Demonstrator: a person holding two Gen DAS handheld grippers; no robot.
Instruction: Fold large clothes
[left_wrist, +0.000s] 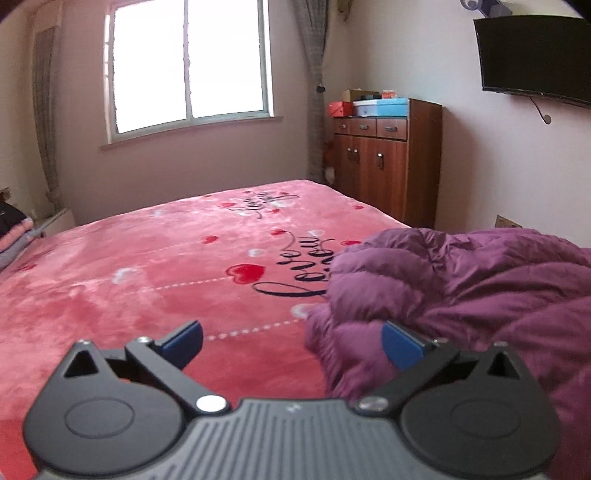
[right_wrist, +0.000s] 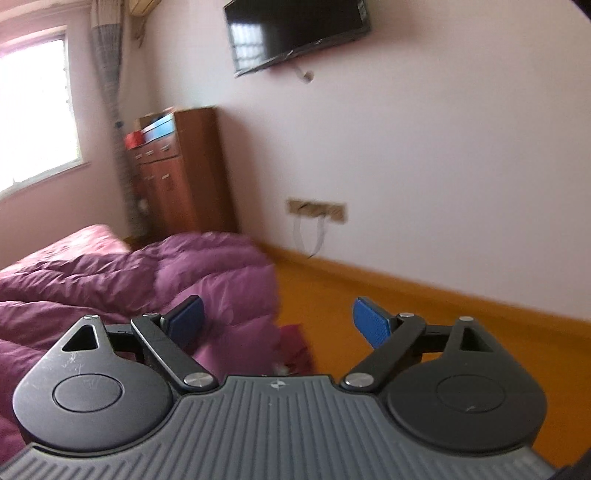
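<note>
A purple quilted down jacket (left_wrist: 461, 295) lies crumpled on the right side of the bed, over the pink heart-print blanket (left_wrist: 147, 277). My left gripper (left_wrist: 291, 341) is open and empty, just above the blanket at the jacket's left edge; its right fingertip (left_wrist: 400, 343) is over the jacket fabric. In the right wrist view the jacket (right_wrist: 147, 280) hangs over the bed's corner. My right gripper (right_wrist: 277, 321) is open and empty, above the jacket's right edge and the floor.
A wooden cabinet (left_wrist: 388, 162) with boxes on top stands by the far wall. A wall-mounted TV (right_wrist: 295, 33) hangs above. Orange wooden floor (right_wrist: 369, 295) lies right of the bed. Folded clothes (left_wrist: 14, 236) sit at the bed's far left.
</note>
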